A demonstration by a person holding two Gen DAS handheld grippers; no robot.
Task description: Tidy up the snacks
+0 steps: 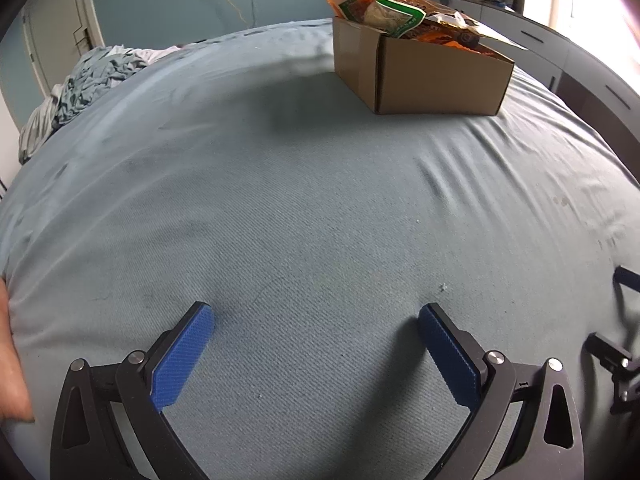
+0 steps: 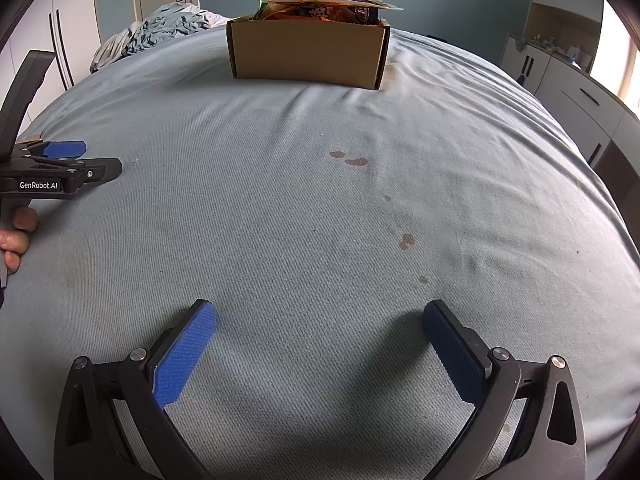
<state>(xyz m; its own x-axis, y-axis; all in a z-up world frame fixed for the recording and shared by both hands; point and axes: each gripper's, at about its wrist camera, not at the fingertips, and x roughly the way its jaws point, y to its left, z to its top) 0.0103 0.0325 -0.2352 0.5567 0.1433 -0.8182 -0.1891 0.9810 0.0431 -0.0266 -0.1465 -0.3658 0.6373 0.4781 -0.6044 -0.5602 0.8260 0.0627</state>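
A brown cardboard box stands on the far part of the blue bed sheet, also in the right wrist view. Several snack packets stick out of its top, orange, green and white; they also show in the right wrist view. My left gripper is open and empty, low over the sheet, well short of the box. My right gripper is open and empty, also well short of the box. The left gripper shows from the side at the left edge of the right wrist view.
A crumpled blue blanket lies at the far left of the bed. Reddish stains mark the sheet. White drawers and cabinets stand along the right side of the bed. A door is at the back left.
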